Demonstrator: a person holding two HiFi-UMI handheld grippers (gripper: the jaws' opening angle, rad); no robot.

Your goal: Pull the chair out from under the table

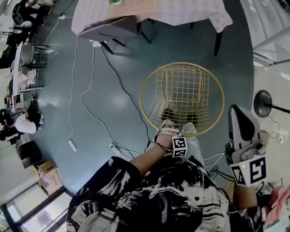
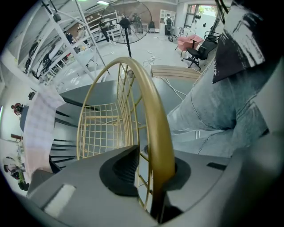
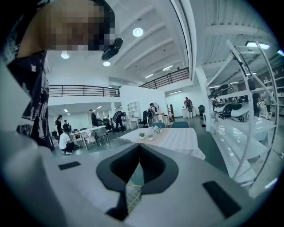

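Left gripper (image 2: 147, 172) fingers loose round one chair (image 2: 156, 117) rim (gold wire); right gripper (image 3: 139, 160) fingers together, empty

The gold wire-mesh chair (image 1: 181, 93) with round rim stands upright on the grey floor (image 1: 113, 68), clear of the checked-cloth table (image 1: 181, 11).

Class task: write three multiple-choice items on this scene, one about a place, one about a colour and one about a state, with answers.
1. The left gripper is at: A the chair; B the tablecloth; C a floor cable.
2. The chair is: A black; B gold; C white.
3. The fingers of the right gripper are: A wide apart; B gripping the tablecloth; C together, empty.
Answers: 1 A, the chair passes between its fingers; 2 B, gold wire throughout; 3 C, their tips meet on nothing.
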